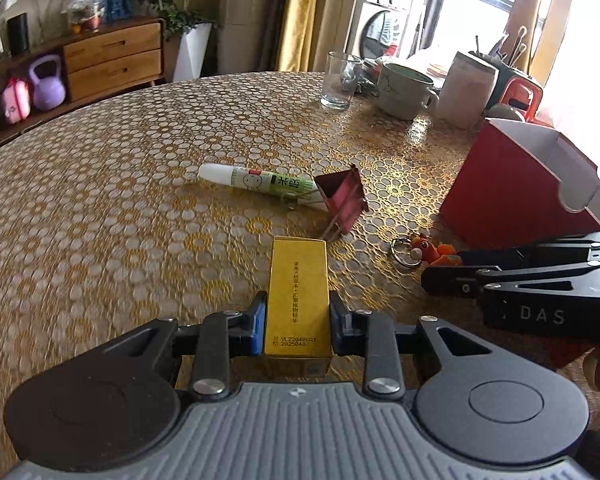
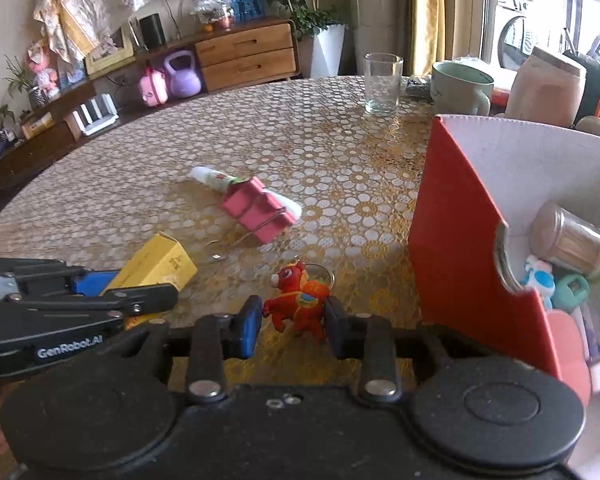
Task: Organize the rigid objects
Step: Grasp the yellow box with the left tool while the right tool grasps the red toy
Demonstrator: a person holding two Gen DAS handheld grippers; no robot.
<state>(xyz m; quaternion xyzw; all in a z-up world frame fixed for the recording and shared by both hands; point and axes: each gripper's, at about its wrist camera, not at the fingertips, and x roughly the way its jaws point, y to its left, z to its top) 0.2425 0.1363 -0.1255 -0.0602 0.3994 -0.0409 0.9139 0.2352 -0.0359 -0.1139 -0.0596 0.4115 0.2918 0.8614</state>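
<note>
While clamped upright: slim glossy yellow box [image 1: 298, 296]

A yellow carton [image 1: 298, 300] with dark print sits between the left tongs' [image 1: 298, 320] blue pads [image 1: 258, 328]. Ahead lie a pink clip [image 1: 342, 200] and a white-green tube [image 1: 256, 180] on the gold-and-white circle-patterned tablecloth [image 1: 140, 200]. A red-orange toy [image 2: 298, 306] sits between the right tongs [image 2: 292, 320], a red box [image 2: 460, 248] to their right.

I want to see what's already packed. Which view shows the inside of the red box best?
The right wrist view: the red box opens toward it, showing a jar and small toys inside. The left wrist view shows the red box from outside, contents hidden.
</note>
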